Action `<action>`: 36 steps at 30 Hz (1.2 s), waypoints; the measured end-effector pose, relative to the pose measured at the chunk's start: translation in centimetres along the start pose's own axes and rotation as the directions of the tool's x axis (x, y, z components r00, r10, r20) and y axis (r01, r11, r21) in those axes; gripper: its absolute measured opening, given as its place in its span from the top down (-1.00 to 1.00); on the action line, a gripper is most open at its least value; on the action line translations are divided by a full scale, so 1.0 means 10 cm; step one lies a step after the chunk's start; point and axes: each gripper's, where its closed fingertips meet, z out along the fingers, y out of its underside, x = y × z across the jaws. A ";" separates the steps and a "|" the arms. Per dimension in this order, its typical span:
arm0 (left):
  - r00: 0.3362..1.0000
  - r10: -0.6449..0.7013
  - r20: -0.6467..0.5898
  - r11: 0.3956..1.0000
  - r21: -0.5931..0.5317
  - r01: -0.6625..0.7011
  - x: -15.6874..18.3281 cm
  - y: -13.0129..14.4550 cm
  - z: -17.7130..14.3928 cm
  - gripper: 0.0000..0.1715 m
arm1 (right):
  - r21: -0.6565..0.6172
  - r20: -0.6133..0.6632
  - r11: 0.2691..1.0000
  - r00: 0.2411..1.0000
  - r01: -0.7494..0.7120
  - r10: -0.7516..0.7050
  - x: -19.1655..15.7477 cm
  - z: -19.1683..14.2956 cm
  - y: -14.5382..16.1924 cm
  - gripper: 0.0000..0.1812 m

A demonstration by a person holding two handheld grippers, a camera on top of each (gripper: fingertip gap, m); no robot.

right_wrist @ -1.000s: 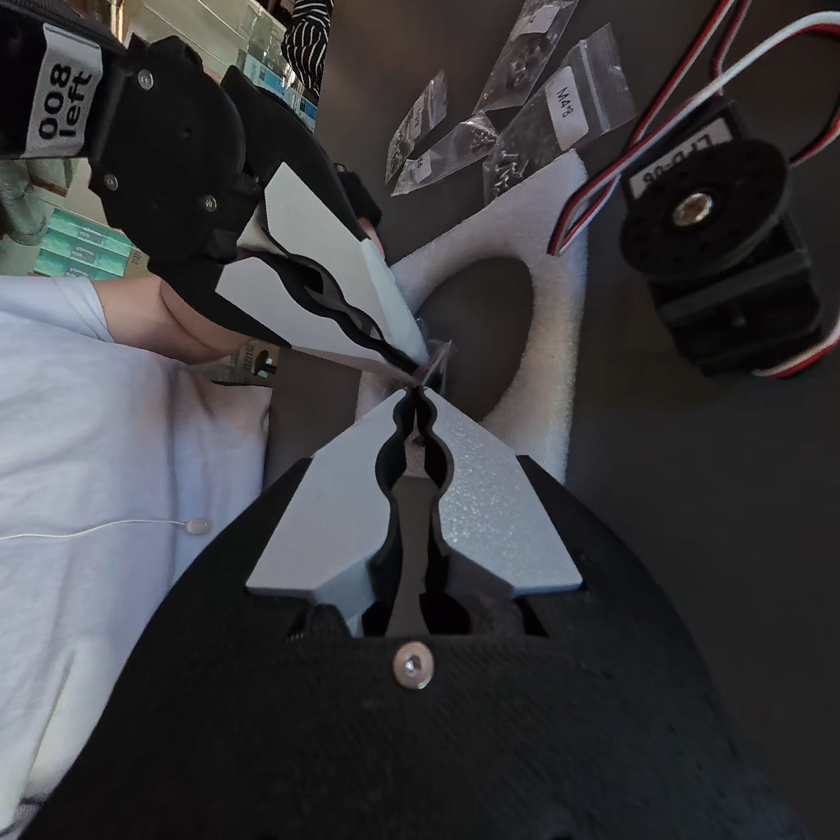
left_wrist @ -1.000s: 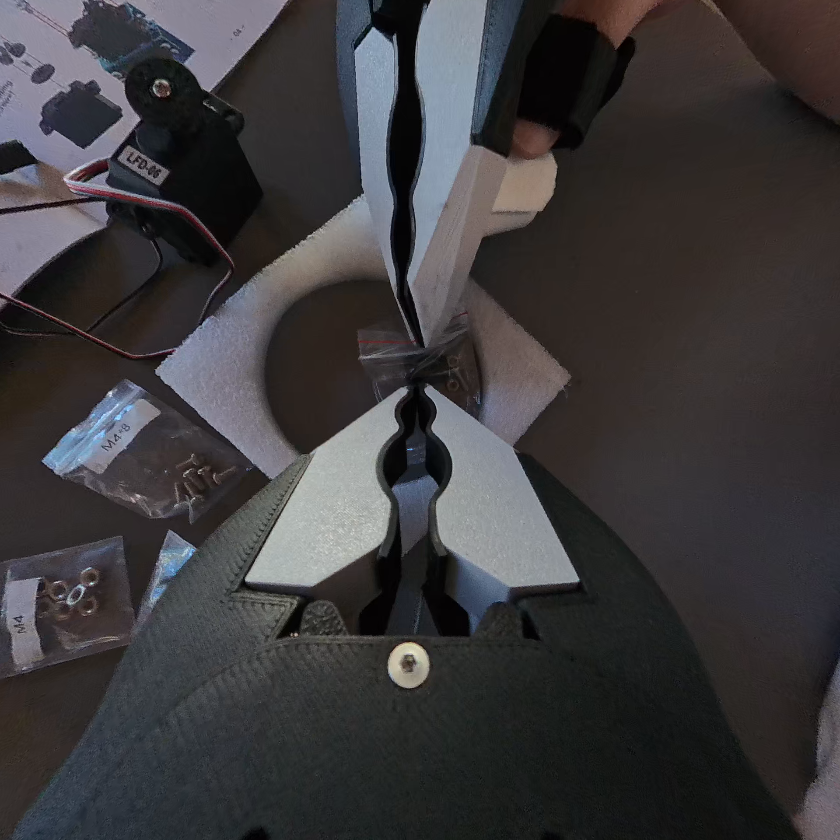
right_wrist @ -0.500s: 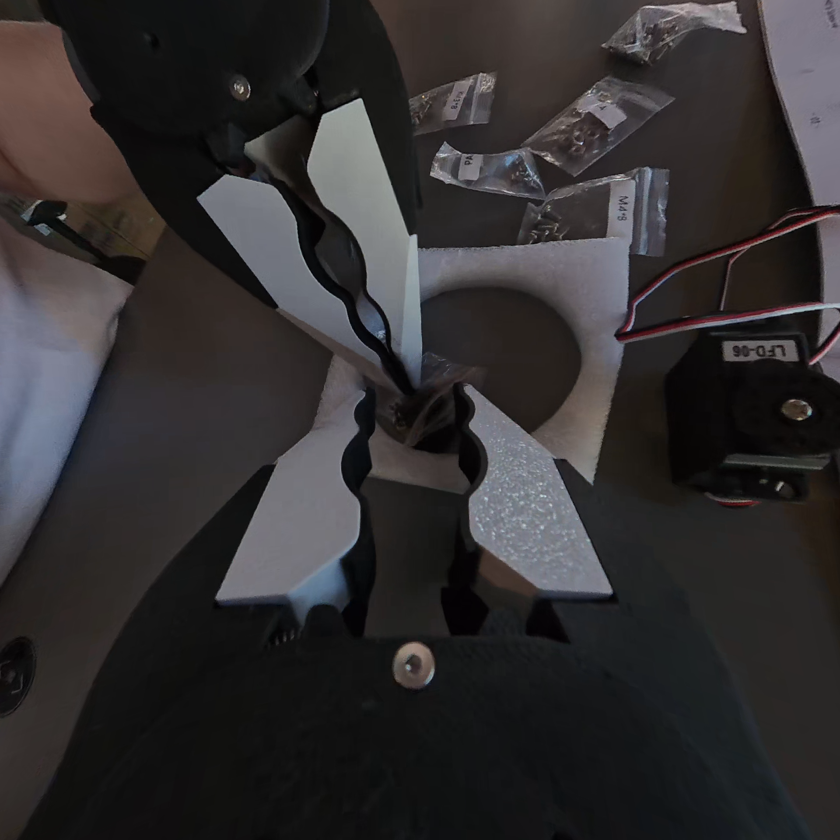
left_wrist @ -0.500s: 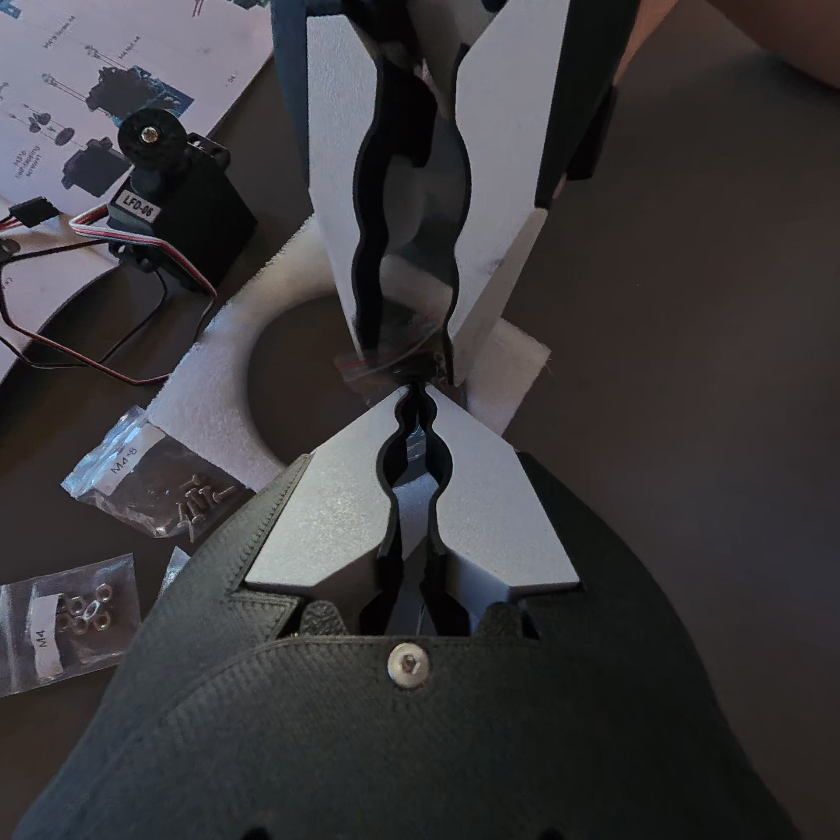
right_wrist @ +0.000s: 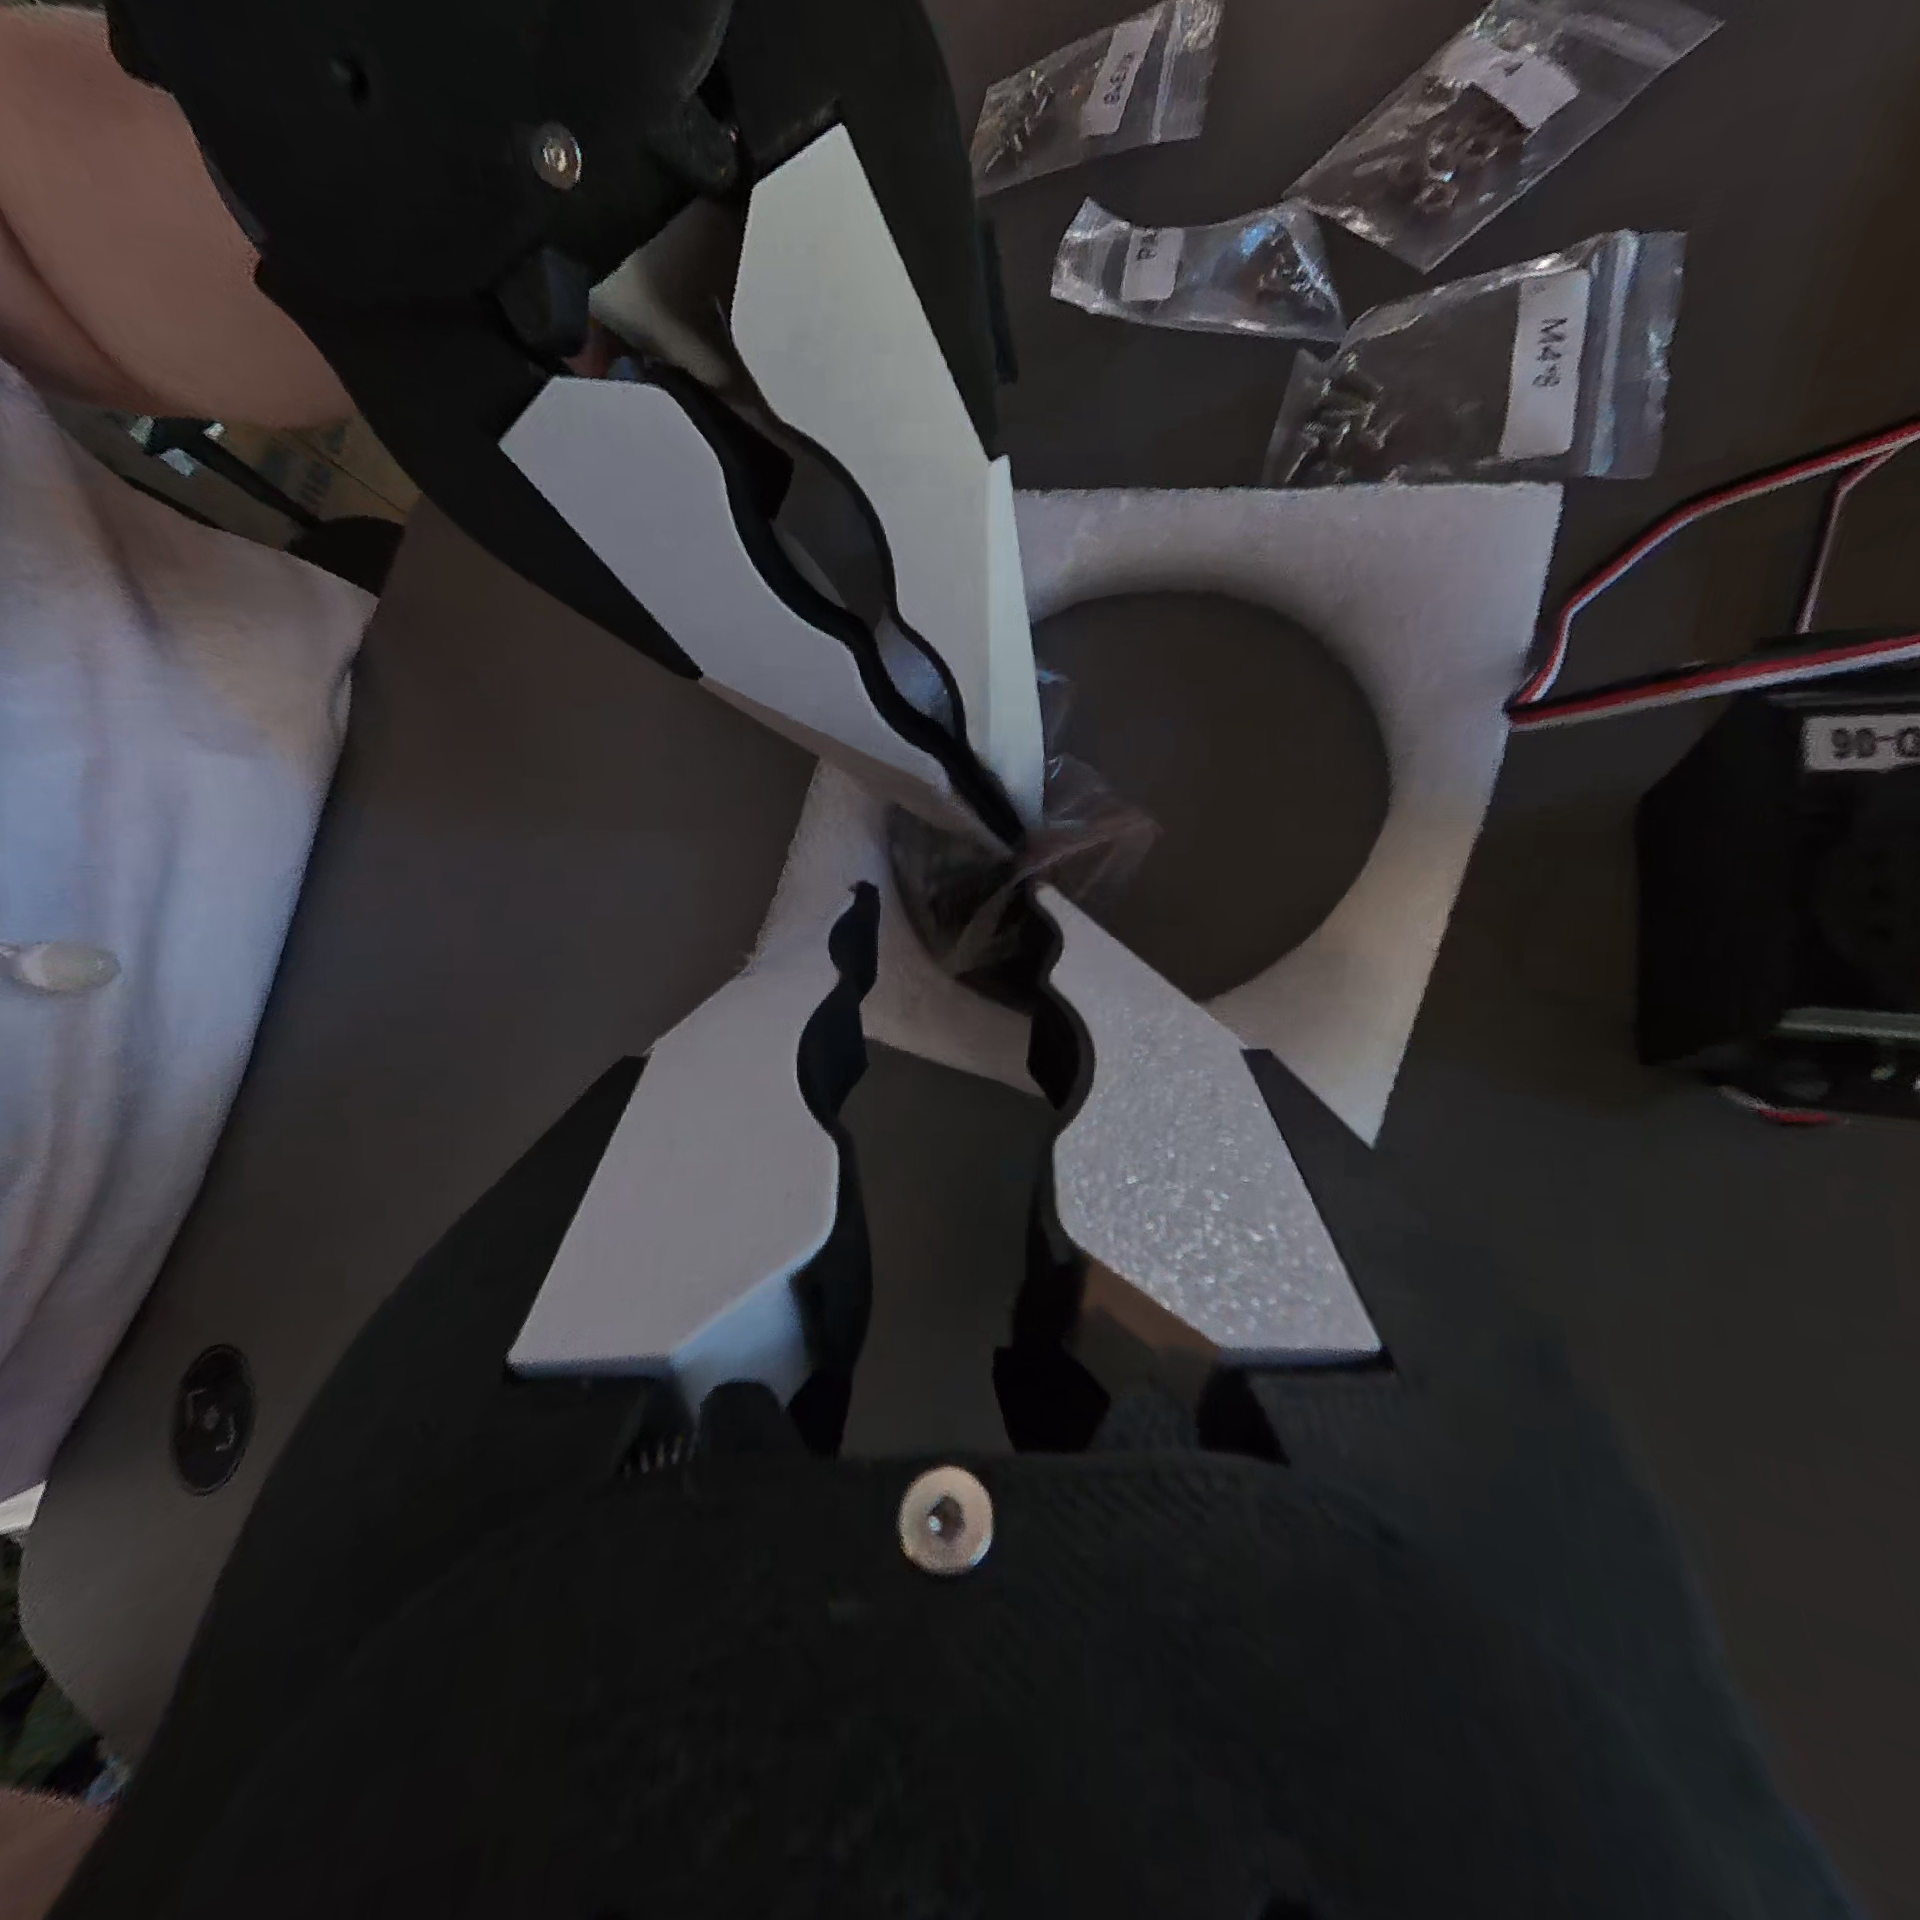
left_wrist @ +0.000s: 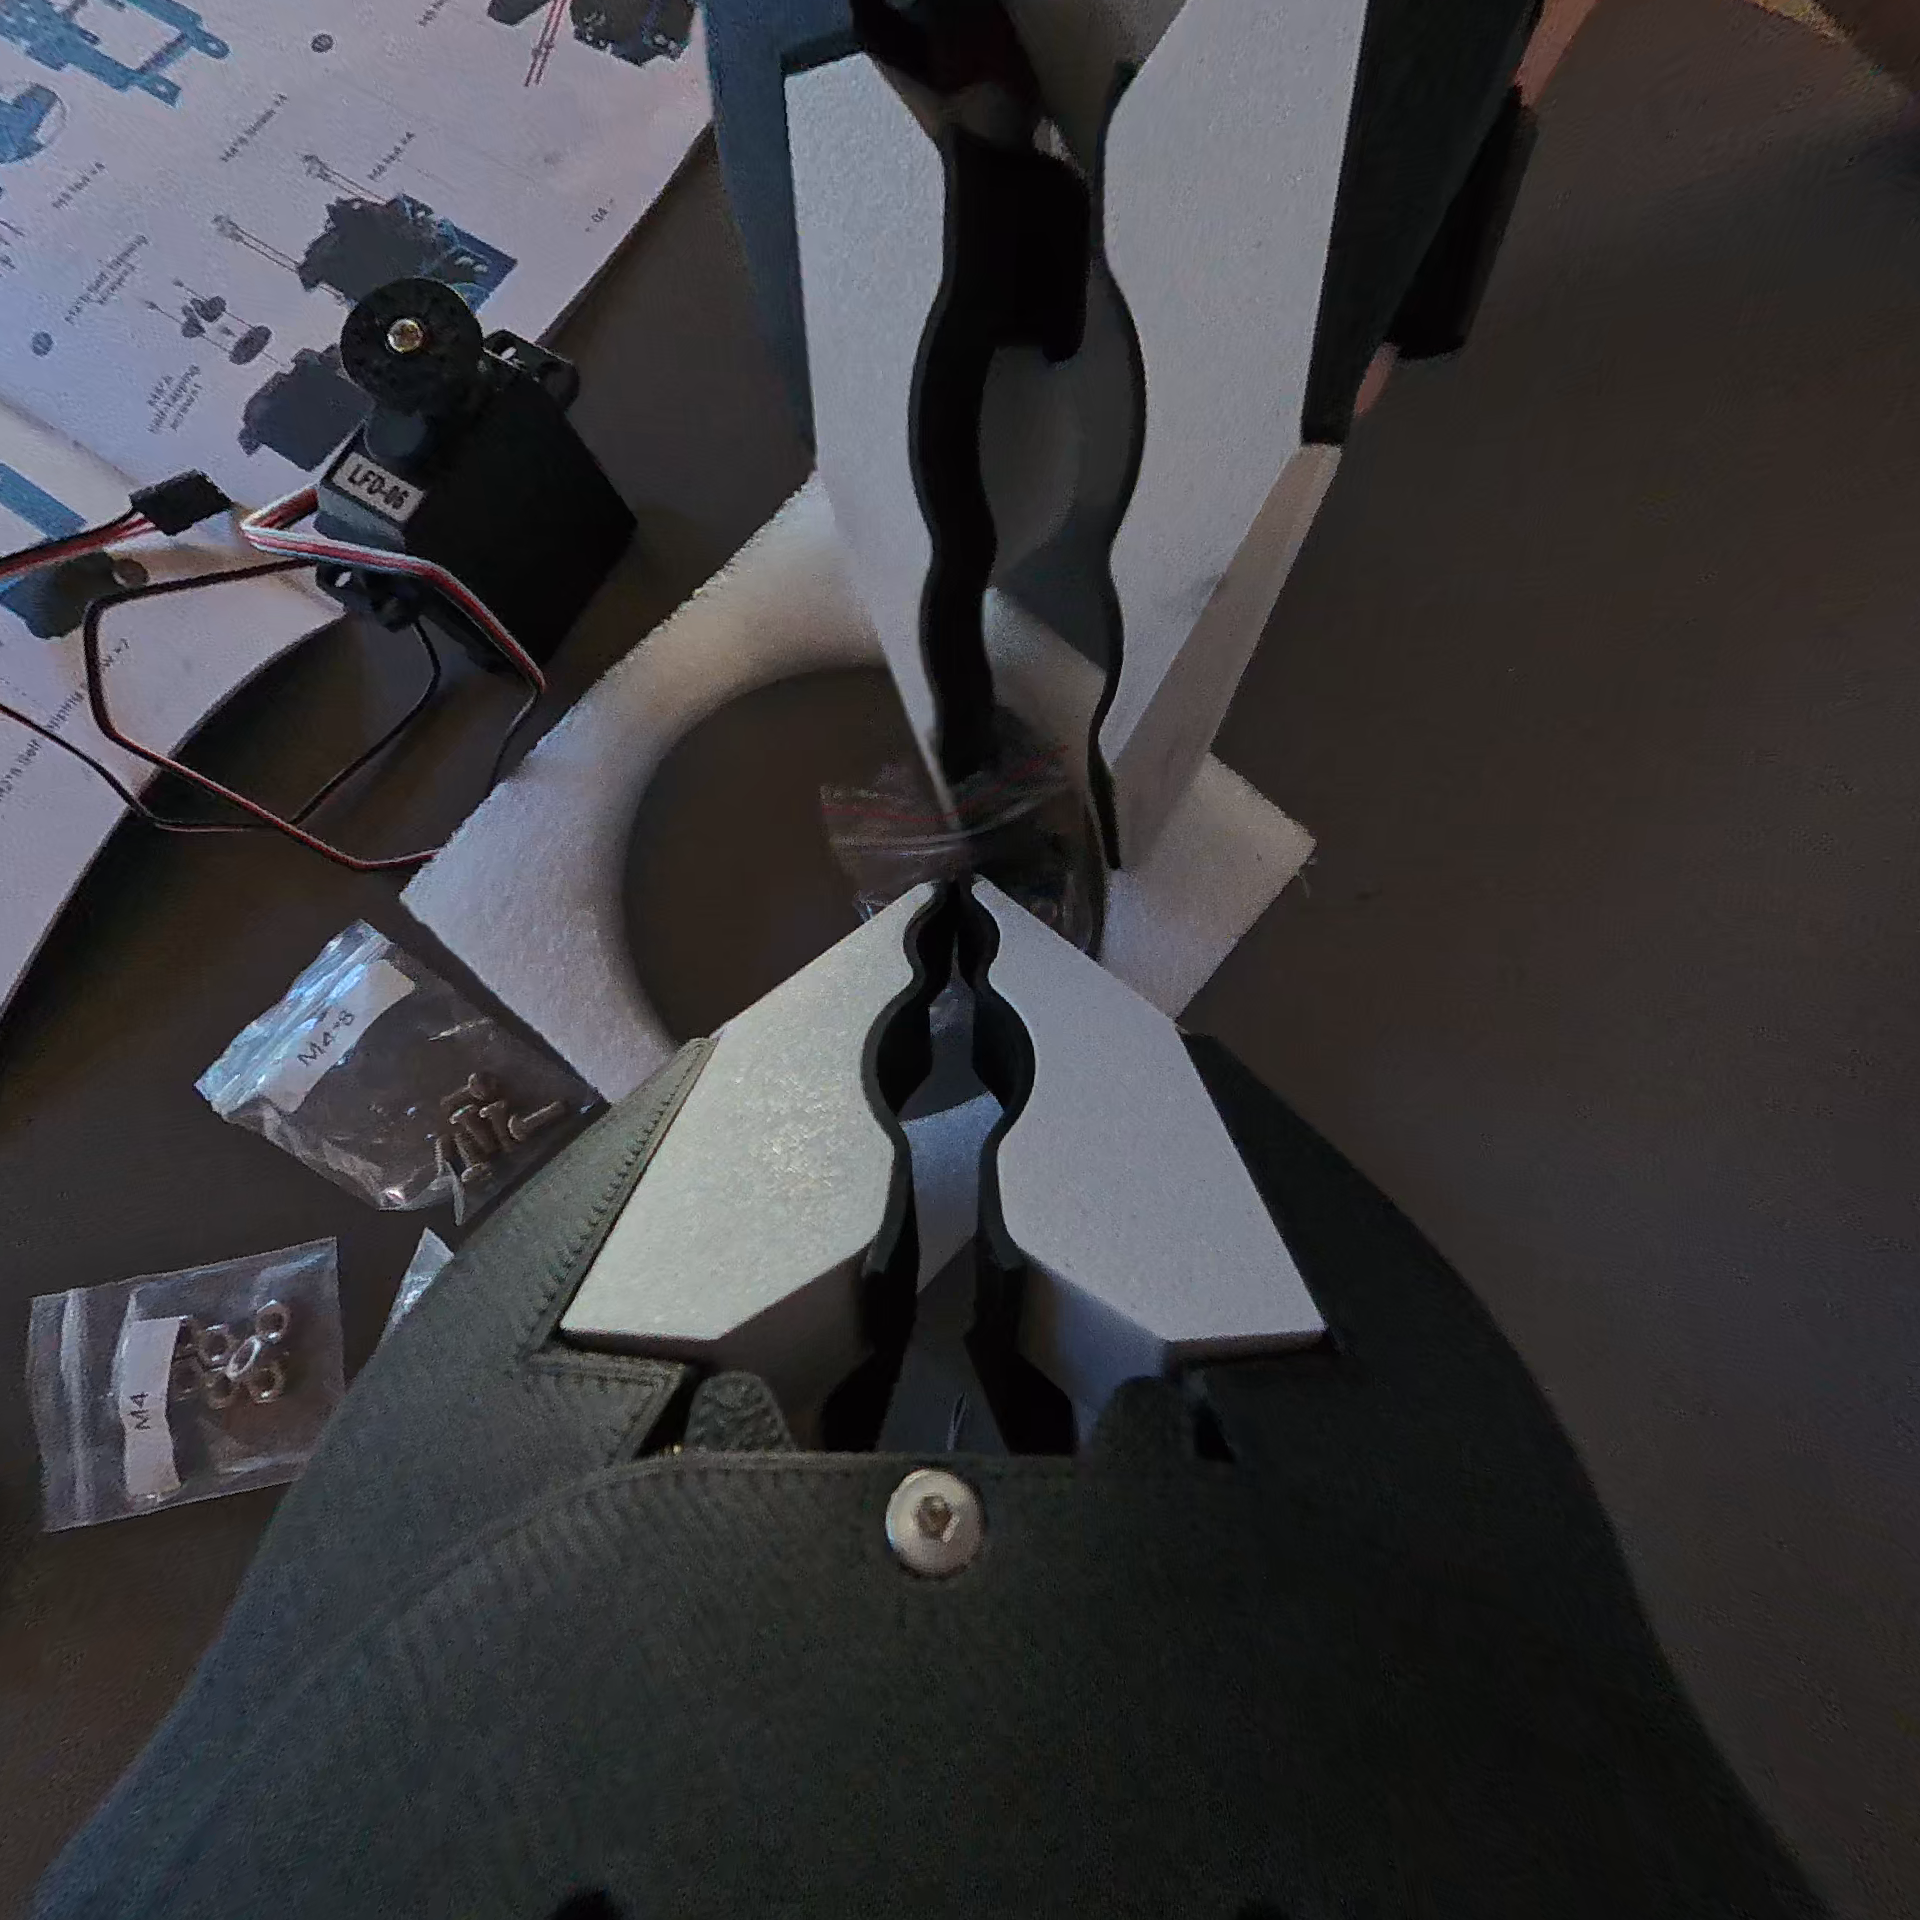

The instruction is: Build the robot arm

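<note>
The left tongs (left_wrist: 958, 891) are clenched on a small clear bag (left_wrist: 914, 831) of dark parts, their tips pinching its plastic over the near edge of a white foam square (left_wrist: 540, 883) with a round hole cut through it. The right tongs (left_wrist: 1023, 821) reach in from the far side, released, their two fingers spread to either side of the same bag. In the right wrist view the right tongs (right_wrist: 951, 914) stand apart around the bag (right_wrist: 966, 894), the right-hand finger touching or just beside it, while the left tongs (right_wrist: 1013, 831) come down from the upper left with tips closed on the crumpled plastic. The foam (right_wrist: 1455, 644) lies flat on a dark surface (left_wrist: 1610, 935). Beside it, to the left in the left wrist view, sit a black servo (left_wrist: 468, 488) with red, white and black wires, a printed sheet (left_wrist: 208, 156) under it, and two labelled bags, one of screws (left_wrist: 395, 1081), one of nuts (left_wrist: 187, 1371). More small bags (right_wrist: 1195, 260) lie beyond the foam in the right wrist view. A white sleeve (right_wrist: 135, 727) fills that view's left edge.
</note>
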 end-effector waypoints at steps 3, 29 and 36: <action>1.000 0.000 0.002 1.000 0.002 0.000 0.00 0.00 0.00 1.00 | -0.011 0.001 1.000 1.000 0.001 -0.001 -0.03 -0.03 0.03 0.73; 0.997 0.074 -0.033 0.997 0.006 -0.074 0.10 -0.05 0.04 1.00 | 0.039 -0.064 0.997 0.996 0.070 -0.067 0.06 -0.03 0.03 0.73; 0.997 0.080 -0.002 0.997 0.011 -0.080 0.08 -0.06 0.05 1.00 | 0.092 0.044 0.996 0.999 0.020 -0.024 -0.08 -0.14 -0.01 0.82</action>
